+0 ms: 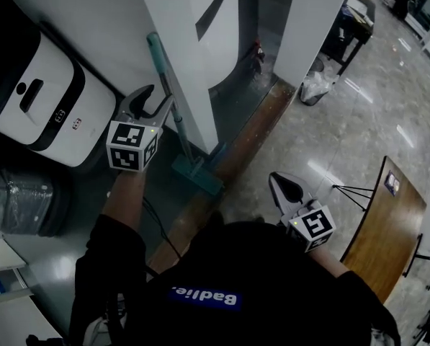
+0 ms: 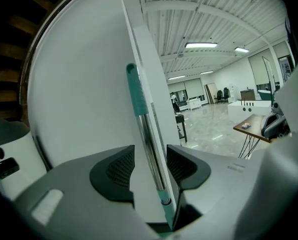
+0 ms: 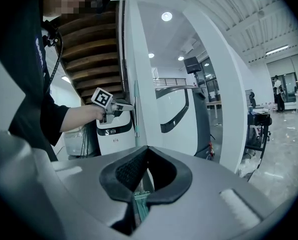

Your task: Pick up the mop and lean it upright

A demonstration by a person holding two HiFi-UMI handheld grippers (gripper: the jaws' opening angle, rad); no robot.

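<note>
One slim mop (image 1: 173, 114) in head view: upright against white pillar (image 1: 128, 27), teal grip up, flat teal head down on floor. Left gripper view: left gripper (image 2: 149, 166) released, ribbed pads clear of shiny steel shaft between them. Right gripper view: right gripper (image 3: 148, 151) clenched, empty.

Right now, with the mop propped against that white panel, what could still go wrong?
1. The left gripper's jaws stand open around the mop handle without pressing it, so a crooked withdrawal could knock it sideways.
2. The handle leans near the white panel's edge and may slide off.
3. The mop head rests on a smooth-looking floor and might skid out.
</note>
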